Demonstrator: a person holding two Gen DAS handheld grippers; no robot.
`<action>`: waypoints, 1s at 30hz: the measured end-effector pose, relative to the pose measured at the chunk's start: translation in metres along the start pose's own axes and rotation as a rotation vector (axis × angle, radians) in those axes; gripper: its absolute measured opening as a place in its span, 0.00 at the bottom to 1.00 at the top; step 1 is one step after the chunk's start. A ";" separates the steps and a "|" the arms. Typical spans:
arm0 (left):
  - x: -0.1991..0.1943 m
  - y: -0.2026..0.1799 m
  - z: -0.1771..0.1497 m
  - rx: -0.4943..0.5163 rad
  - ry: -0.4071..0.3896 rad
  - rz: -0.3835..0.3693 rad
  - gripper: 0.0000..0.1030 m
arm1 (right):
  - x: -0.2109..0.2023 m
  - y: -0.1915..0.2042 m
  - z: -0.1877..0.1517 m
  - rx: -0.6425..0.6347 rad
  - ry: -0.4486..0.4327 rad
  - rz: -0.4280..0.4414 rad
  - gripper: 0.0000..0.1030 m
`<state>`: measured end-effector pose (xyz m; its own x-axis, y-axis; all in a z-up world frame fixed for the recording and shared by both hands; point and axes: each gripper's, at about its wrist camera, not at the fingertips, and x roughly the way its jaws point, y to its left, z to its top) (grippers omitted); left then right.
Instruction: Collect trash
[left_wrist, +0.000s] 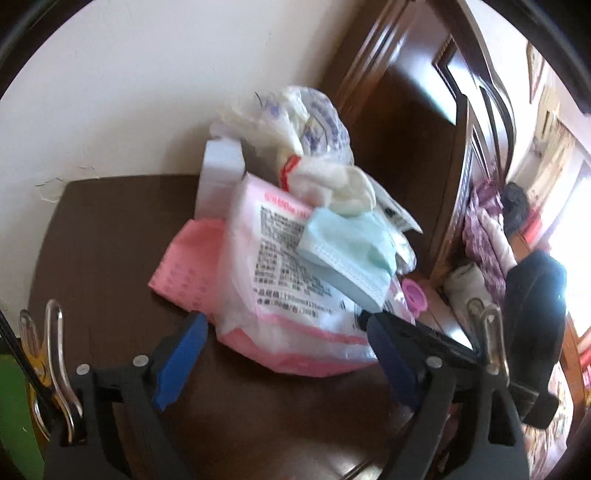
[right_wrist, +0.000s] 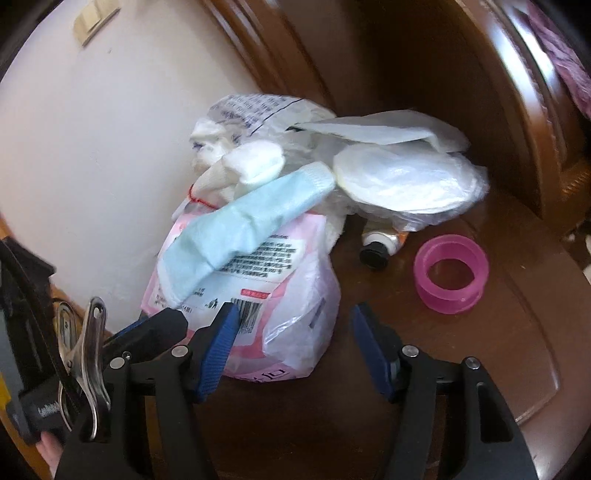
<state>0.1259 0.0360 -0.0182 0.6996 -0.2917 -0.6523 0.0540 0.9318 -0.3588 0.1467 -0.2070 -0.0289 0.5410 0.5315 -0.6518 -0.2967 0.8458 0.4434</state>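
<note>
Trash pile on dark wooden table (right_wrist: 498, 332): pink-and-white plastic tissue pack (right_wrist: 258, 280) under pale blue face mask (right_wrist: 243, 225).
Your left gripper (left_wrist: 288, 354) and right gripper (right_wrist: 291, 339) both gape wide at the pack, gripping nothing.

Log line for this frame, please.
phase: approach | left tongs: open | right tongs: open | target: pink-and-white plastic tissue pack, unheld | on it: light-blue face mask

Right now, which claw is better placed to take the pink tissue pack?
Probably left. The left claw stands open, straddling the pink tissue pack's near edge; the right claw is open too, but offset toward the pack's right corner.
</note>
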 end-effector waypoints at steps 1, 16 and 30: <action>0.000 0.001 0.000 0.009 -0.002 0.035 0.87 | 0.000 0.000 0.000 -0.013 0.006 0.007 0.62; 0.004 0.003 -0.001 0.039 0.043 0.109 0.26 | 0.005 0.028 -0.010 -0.228 0.054 -0.111 0.40; -0.039 0.009 -0.019 0.013 -0.146 -0.013 0.16 | -0.007 0.026 -0.019 -0.145 0.004 0.069 0.14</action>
<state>0.0856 0.0523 -0.0082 0.7948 -0.2701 -0.5434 0.0720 0.9311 -0.3575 0.1198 -0.1884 -0.0247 0.5125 0.5882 -0.6255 -0.4433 0.8052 0.3940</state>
